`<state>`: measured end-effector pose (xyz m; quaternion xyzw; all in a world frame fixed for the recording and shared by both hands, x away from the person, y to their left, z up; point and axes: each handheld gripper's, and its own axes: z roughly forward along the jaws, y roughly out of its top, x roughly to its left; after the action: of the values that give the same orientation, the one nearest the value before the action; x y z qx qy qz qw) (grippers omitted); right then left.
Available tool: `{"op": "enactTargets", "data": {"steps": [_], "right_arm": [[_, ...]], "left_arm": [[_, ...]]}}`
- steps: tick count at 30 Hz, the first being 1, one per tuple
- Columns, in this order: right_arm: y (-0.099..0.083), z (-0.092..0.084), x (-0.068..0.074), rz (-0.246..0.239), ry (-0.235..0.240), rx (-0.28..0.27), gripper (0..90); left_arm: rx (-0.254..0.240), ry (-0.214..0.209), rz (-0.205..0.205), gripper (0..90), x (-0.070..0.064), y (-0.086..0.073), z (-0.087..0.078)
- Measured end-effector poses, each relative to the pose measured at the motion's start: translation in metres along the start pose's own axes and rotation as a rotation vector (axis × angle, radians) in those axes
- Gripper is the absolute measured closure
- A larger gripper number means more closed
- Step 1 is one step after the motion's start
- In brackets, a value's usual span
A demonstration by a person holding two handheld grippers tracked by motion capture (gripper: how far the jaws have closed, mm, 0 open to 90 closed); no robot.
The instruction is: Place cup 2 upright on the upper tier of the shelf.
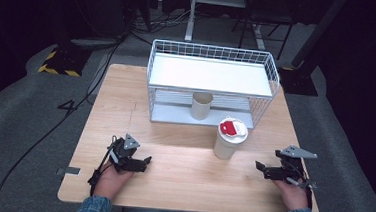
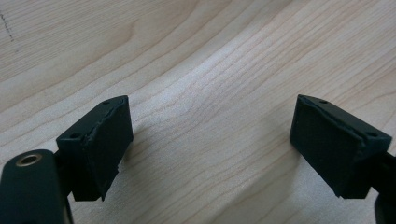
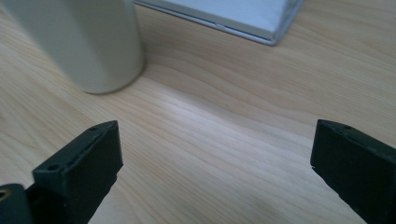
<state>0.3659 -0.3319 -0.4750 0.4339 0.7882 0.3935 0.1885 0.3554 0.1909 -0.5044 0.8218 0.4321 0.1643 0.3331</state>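
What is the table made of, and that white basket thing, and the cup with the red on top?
Table: looks like pale wood, matte, with visible grain lines. Basket: thin white wire grid, probably coated metal. Cup: smooth off-white, paper or plastic, can't tell which.

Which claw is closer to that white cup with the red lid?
Right. The right claw sits just right of the lidded cup; the left claw lies farther off, to its left.
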Motion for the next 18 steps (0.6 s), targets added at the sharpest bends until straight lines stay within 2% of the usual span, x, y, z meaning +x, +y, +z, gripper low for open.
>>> {"op": "enactTargets", "data": {"steps": [7, 11, 18], "right_arm": [[0.023, 0.003, 0.02, -0.069, 0.074, -0.034, 2.5], [0.033, 0.008, 0.029, -0.087, 0.095, -0.056, 2.0], [0.043, 0.016, 0.041, -0.078, 0.126, -0.07, 0.4]], "left_arm": [[0.0, 0.001, 0.0, 14.1, 0.0, 0.0, 0.0], [-0.009, 0.0, -0.016, 15.0, 0.0, 0.0, 0.0], [-0.006, 0.008, -0.017, 15.9, 0.001, -0.001, -0.001]]}}
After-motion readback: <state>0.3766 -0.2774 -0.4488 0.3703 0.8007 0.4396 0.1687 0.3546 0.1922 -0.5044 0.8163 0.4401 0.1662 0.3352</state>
